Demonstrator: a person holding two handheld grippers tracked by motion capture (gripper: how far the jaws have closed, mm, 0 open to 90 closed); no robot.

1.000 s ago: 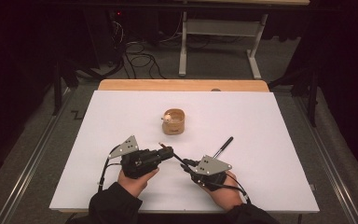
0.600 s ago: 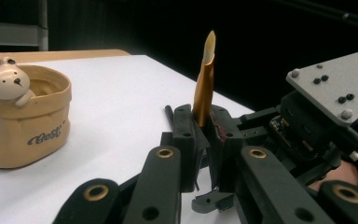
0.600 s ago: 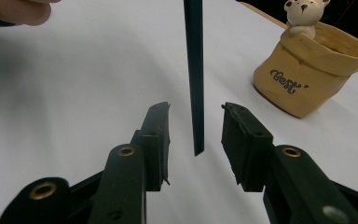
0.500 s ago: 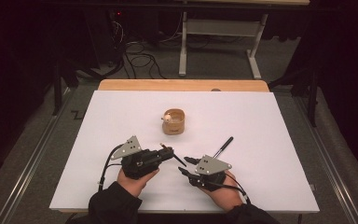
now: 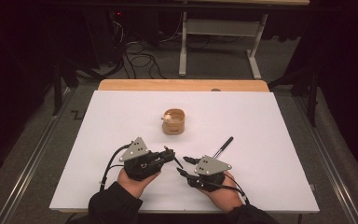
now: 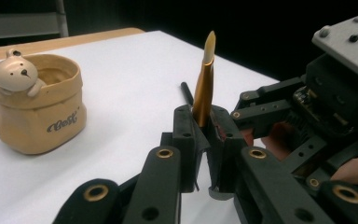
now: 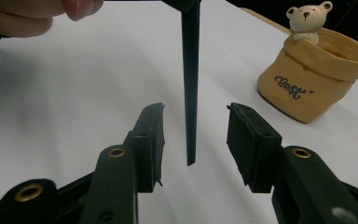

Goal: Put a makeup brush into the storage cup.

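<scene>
The left gripper (image 6: pixel 204 135) is clenching a small brush (image 6: pixel 204 86) by its golden ferrule, bristles pointing up in the left gripper view. In the right gripper view, the brush's dark handle (image 7: pixel 190 84) is hanging between the jaws of the right gripper (image 7: pixel 195 135), which have just been opening and are not touching it. The high view is showing another pen (image 5: pixel 223 147) lying on the table (image 5: pixel 284 140) near the bear pot (image 5: pixel 174 122).

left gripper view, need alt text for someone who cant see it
The left gripper is shut on a makeup brush with a gold ferrule, its pale angled tip pointing up. To the left, a tan bag-shaped pot with a small bear figure on its rim stands on the white table; the right gripper is close at right.
</scene>
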